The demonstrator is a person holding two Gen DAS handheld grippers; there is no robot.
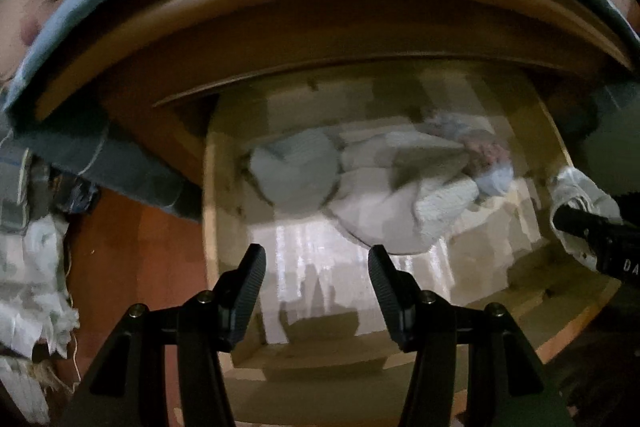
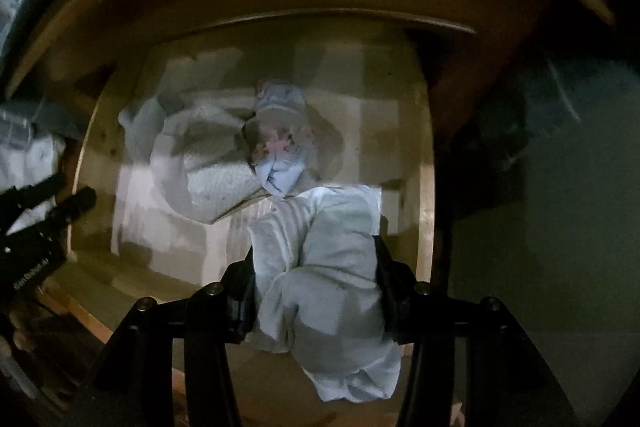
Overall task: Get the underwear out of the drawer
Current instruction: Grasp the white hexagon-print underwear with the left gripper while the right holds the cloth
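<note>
Right claw (image 2: 316, 291) is clenched on a bunched pale piece of underwear (image 2: 320, 267), pads pressing from both sides, hanging above the open drawer (image 2: 424, 187). Left claw (image 1: 316, 291) hovers empty over the near end of the drawer, jaws apart. More folded whites (image 1: 360, 179) lie further in, around 12 o'clock, with a small flowery bundle (image 2: 280, 143) beside them. My take: lift straight up, keep the squeeze firm, and clear the drawer's wall before swinging away so the trailing cloth doesn't snag.

Dim, blurred fisheye views; dark vignetted corners; pale light patch inside the drawer (image 1: 224, 187)
</note>
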